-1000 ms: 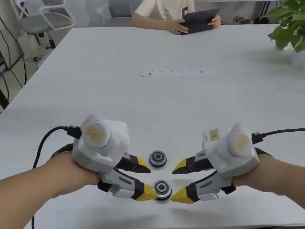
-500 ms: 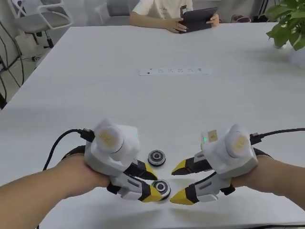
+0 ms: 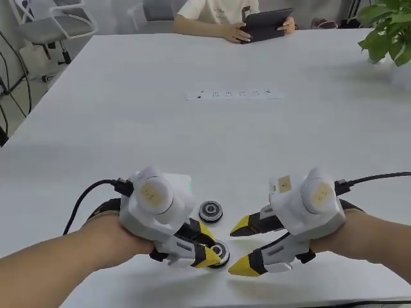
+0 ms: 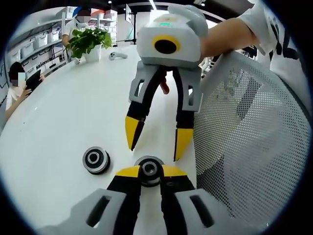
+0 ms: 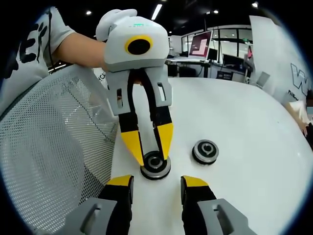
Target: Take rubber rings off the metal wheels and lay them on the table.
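Yellow-tipped left gripper (image 3: 208, 246) seemingly pinches the near wheel (image 5: 155, 169); right gripper (image 3: 238, 246) gapes empty beside it.

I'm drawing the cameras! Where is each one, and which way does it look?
Head view: on the head, looking down at table, forearms, both tools.
Left gripper view: on left tool, facing right tool; own jaws flank near wheel.
Right gripper view: on right tool, facing left tool; own jaws open.
All three share the near wheel and far wheel.
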The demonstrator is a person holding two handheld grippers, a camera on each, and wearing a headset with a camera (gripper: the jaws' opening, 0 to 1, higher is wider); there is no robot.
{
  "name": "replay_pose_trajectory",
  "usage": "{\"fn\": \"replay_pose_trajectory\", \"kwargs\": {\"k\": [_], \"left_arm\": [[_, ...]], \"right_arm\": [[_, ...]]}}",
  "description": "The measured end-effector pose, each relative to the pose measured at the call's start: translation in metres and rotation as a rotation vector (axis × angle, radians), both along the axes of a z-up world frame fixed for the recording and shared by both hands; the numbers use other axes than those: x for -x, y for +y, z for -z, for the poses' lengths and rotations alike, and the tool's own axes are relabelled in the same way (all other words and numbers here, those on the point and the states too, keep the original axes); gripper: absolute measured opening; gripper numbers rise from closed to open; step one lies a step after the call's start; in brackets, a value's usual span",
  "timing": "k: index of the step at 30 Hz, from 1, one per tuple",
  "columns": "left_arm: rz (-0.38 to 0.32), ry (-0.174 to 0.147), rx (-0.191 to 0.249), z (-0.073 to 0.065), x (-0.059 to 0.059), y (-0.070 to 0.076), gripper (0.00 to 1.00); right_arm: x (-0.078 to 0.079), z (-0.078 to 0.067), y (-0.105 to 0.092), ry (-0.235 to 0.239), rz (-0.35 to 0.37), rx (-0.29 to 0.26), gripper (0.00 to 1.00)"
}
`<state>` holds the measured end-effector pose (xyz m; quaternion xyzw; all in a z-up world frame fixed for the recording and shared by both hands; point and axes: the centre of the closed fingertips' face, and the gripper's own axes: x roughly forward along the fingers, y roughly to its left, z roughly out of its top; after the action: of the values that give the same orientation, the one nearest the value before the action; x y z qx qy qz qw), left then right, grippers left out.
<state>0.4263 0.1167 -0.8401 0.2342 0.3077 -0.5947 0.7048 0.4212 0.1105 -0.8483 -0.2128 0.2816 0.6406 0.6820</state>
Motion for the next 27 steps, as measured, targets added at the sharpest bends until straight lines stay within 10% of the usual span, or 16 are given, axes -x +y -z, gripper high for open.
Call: {"fn": "replay_pose_trajectory", "kwargs": {"k": [6, 27], "left_arm": [[0.019, -0.050, -0.013, 0.000, 0.001, 0.000, 0.08], [0.010, -0.065, 0.015, -0.001, -0.003, 0.001, 0.07]], "right_arm": [[0.001, 0.001, 0.003, -0.001, -0.007, 0.001, 0.36], [-0.002, 0.002, 0.018, 0.015, 0.000, 0.004, 0.34]]}}
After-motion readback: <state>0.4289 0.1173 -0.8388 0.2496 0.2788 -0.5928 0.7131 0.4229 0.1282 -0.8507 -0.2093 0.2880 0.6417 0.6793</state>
